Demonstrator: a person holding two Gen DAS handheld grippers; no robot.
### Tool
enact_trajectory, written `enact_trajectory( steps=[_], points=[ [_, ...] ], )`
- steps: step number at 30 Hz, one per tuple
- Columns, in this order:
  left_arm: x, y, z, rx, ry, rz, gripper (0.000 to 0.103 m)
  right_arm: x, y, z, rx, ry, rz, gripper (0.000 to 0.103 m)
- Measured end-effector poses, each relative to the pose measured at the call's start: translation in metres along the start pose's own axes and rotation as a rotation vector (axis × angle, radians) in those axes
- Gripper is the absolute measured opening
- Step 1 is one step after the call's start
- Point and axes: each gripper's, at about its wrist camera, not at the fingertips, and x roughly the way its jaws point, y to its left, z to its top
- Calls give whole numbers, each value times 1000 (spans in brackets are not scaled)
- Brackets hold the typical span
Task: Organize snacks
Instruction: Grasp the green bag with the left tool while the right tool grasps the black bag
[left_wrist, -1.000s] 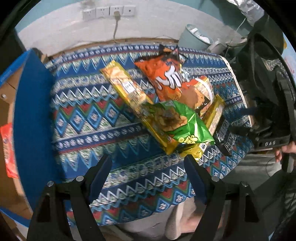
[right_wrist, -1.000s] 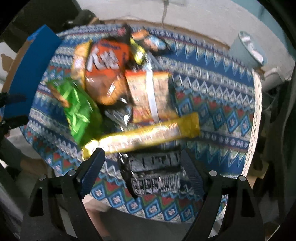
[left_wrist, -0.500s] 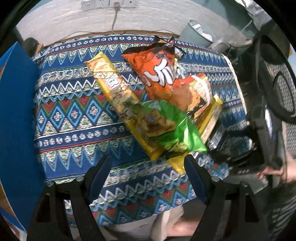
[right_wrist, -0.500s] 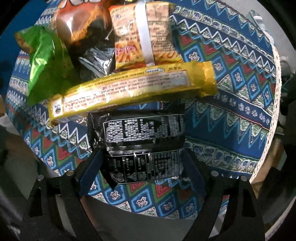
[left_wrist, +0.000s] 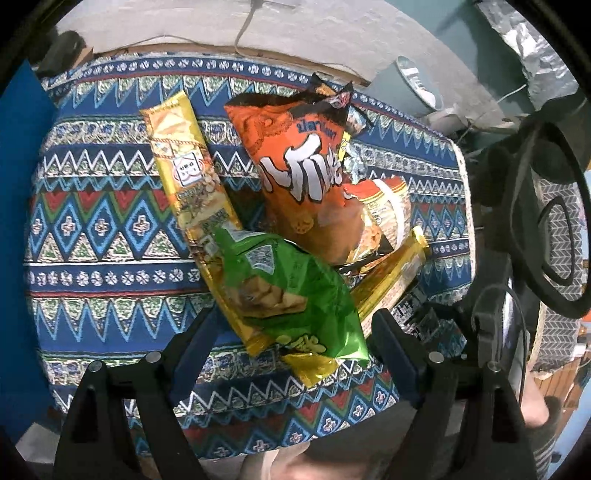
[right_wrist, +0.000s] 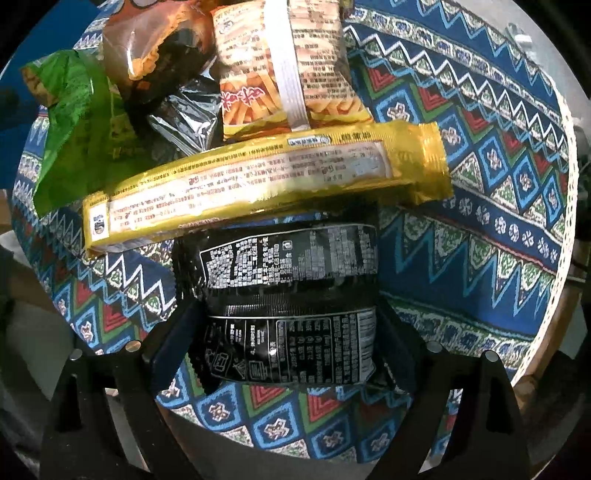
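- The right gripper (right_wrist: 284, 328) has its 2 fingers spread wide on either side of the near end of a black packet (right_wrist: 291, 295) printed with white text; the pads sit just beside the packet's edges, and I cannot tell whether they press it.
- The black packet lies flat at the near edge of the patterned tablecloth (right_wrist: 480, 229), with a long gold packet (right_wrist: 258, 184) lying crosswise just beyond it, back label up.
- Farther off in the right wrist view are a yellow fries packet (right_wrist: 284, 74), a crumpled silver wrapper (right_wrist: 184, 118), and the green bag (right_wrist: 77, 122) at the left.
- The left gripper (left_wrist: 291, 332) is wide open and holds nothing; its fingers straddle the near end of the green bag (left_wrist: 295, 295) from above, though contact is not clear.
- In the left wrist view the green bag lies on top of a second long gold packet (left_wrist: 184, 173) that runs diagonally to the far left.
- An orange chip bag (left_wrist: 303, 173) lies beyond the green bag, leaning over the fries packet (left_wrist: 388, 206) on the right.
- All snacks sit in 1 pile at the centre and right of the cloth-covered table.
- A grey bin (left_wrist: 413, 88) stands beyond the table's far right corner, and a blue panel (left_wrist: 18, 221) is at the left.
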Motion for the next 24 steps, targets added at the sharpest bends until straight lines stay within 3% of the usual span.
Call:
enact_trajectory(
  steps=[6,9,13,17,21,23,24],
  points=[
    [21,-5,5,7,23,38,86,5,17,-9,-6,-48,-1,87],
    [30,-5,10,4,30,57,86,1,15,-16,-12,-82,6,73],
    [39,-5,13,19,24,44,85,-8,10,-27,11,-101,30,64],
    [34,-7,12,54,-5,39,72,-14,4,-31,32,-112,50,58],
    [25,-3,9,84,-17,37,68,-15,-1,-35,40,-113,45,57],
    [20,-2,8,92,-21,37,56,-19,-7,-35,43,-113,36,57],
    [18,-3,8,96,-18,30,56,-21,-9,-35,47,-113,35,55]
  ],
)
